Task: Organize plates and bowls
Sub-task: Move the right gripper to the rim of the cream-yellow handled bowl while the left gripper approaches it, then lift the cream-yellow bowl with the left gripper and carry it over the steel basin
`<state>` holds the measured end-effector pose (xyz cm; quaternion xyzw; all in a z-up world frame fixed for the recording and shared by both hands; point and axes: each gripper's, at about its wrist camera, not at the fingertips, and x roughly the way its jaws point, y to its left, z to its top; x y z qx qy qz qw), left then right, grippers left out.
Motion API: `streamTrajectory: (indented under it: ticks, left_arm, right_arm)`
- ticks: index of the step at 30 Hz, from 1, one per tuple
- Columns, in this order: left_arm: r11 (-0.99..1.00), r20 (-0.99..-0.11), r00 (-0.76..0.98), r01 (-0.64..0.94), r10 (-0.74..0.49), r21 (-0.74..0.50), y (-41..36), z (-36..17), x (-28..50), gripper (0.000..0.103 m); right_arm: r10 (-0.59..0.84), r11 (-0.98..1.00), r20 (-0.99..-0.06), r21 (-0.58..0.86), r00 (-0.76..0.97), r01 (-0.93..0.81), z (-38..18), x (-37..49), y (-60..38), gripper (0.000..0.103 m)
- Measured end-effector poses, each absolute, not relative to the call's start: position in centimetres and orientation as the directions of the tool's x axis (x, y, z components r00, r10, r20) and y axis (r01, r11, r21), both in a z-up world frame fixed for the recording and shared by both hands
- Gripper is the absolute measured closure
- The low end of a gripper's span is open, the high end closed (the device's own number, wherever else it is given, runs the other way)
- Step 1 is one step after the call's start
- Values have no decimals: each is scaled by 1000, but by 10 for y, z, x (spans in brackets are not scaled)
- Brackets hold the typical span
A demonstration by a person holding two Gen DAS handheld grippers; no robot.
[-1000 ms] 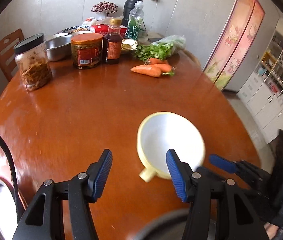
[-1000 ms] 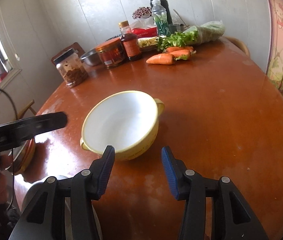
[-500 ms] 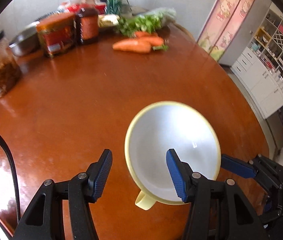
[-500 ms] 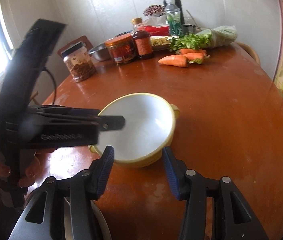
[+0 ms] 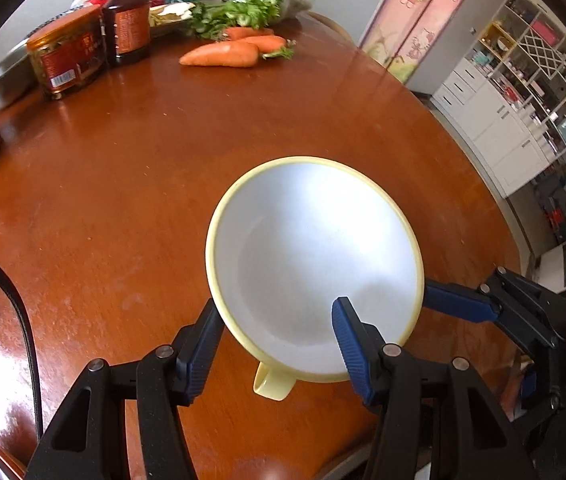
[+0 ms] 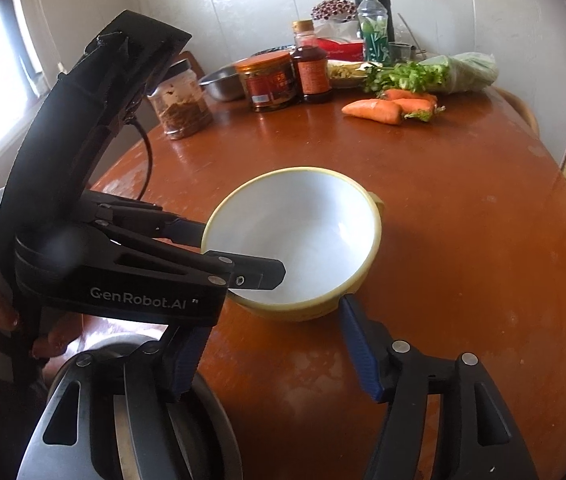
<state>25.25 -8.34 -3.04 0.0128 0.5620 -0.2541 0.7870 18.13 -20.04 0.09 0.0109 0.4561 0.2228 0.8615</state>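
Note:
A yellow bowl with a white inside and small side handles (image 5: 311, 256) sits on the round brown table (image 5: 123, 168); it also shows in the right wrist view (image 6: 295, 236). My left gripper (image 5: 275, 332) is open and straddles the bowl's near rim, one finger outside and one finger inside; in the right wrist view it reaches in from the left (image 6: 239, 252). My right gripper (image 6: 271, 344) is open just short of the bowl's near edge, and shows in the left wrist view (image 5: 459, 304) beside the bowl's right rim.
At the table's far side stand jars (image 6: 271, 84), a sauce bottle (image 6: 313, 68), a steel basin (image 6: 223, 84), carrots (image 6: 375, 110) and bagged greens (image 6: 435, 74). A round metal dish (image 6: 203, 432) lies under my right gripper at the near edge. A cable (image 5: 15, 308) runs on the left.
My left gripper moved forward and down over the bowl, so its fingers now straddle the near rim. My right gripper moved closer to the bowl's edge. The bowl has stayed in place.

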Motion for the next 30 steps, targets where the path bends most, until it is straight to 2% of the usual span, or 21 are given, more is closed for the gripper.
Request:
streamTrajectory:
  ticks: [8, 13, 18, 24, 30]
  left_arm:
    - [838, -889, 178, 452, -421, -306, -90, -32, 249, 48]
    - [869, -885, 250, 416, -393, -268, -85, -26, 256, 48]
    - [883, -882, 270, 384, -386, -269, -83, -28, 261, 48]
    - [884, -894, 271, 405, -358, -231, -95, -31, 257, 48]
    - [881, -888, 277, 412, -366, -234, -97, -30, 255, 48]
  right_arm:
    - [425, 893, -785, 284, 450, -348, 0, 171, -217, 32]
    - [396, 916, -784, 298, 478, -268, -1, 170, -238, 32]
    - [410, 911, -766, 319, 495, -261, 2, 172, -237, 33]
    - [408, 911, -756, 300, 511, -283, 4, 175, -226, 51]
    - [376, 923, -759, 257, 532, -286, 3, 177, -221, 52]
